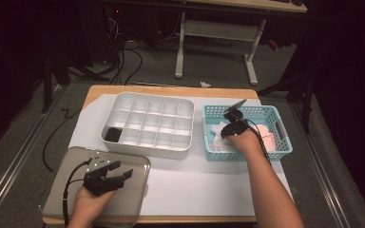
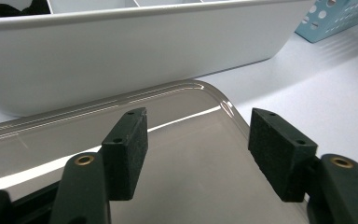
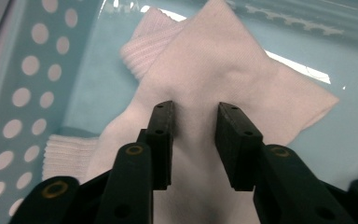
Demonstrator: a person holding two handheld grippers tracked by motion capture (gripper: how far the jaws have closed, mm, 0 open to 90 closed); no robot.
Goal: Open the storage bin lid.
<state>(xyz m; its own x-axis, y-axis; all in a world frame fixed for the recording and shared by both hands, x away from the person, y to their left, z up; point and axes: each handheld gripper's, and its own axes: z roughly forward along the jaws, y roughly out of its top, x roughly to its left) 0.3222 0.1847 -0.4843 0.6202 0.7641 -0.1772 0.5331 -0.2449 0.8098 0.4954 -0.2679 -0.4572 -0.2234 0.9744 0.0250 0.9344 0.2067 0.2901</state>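
Right gripper view: your right claw (image 3: 193,142) pinches fold of white sock (image 3: 223,79) inside teal basket (image 3: 23,93), cloth bunched between pads, ready for lifting. Left claw (image 2: 198,149) released, parked above clear lid (image 2: 182,116), steadying nothing; divided tray (image 2: 135,51) just ahead.

A white divided tray (image 1: 147,124) sits mid-table on a white sheet (image 1: 195,185), with a black item (image 1: 112,135) in its near-left compartment. A grey lid (image 1: 138,166) lies flat just in front of it at the table's (image 1: 171,90) near-left corner. Behind, on the floor, stand a desk frame (image 1: 216,28) and loose cables (image 1: 123,57).
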